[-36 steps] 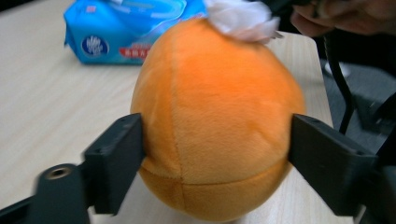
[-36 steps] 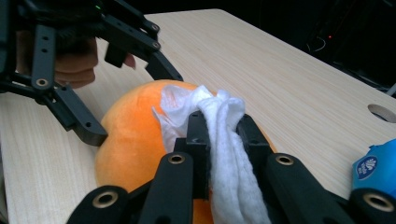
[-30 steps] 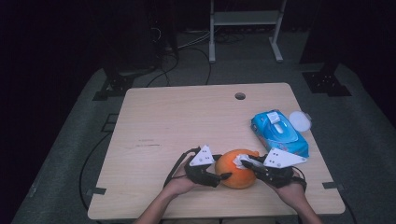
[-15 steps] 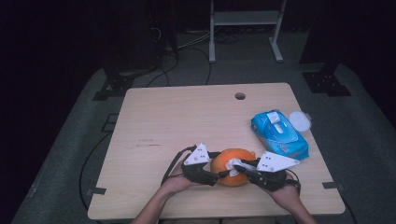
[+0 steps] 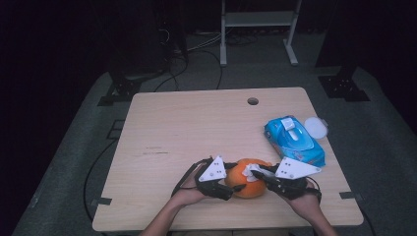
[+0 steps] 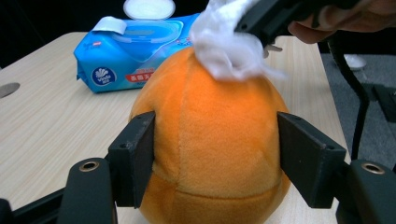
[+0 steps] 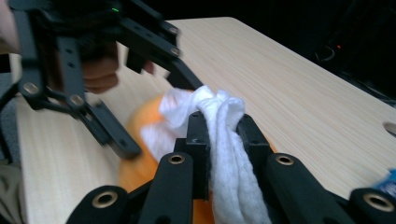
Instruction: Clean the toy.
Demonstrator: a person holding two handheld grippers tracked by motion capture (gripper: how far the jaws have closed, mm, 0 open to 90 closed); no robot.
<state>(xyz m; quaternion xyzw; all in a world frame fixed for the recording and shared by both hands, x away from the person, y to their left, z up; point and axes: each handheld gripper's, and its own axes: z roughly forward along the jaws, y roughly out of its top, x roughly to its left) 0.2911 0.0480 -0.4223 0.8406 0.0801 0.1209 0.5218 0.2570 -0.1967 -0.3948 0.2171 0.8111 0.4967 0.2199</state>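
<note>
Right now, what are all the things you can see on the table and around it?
plush ball: one, orange, near edge of the table, between both grippers
wipe: one, white, bunched up, pressed on top of the ball
wipes pack: one, blue with a clear lid flap, right side of the table
round lid: one, white, just beyond the pack by the right edge
table: one, light wood, small hole near the far edge
shelf frame: one, white, on the floor behind the table
left gripper: one, black, fingers on both sides of the ball
right gripper: one, black, fingers clamped on the wipe
</note>
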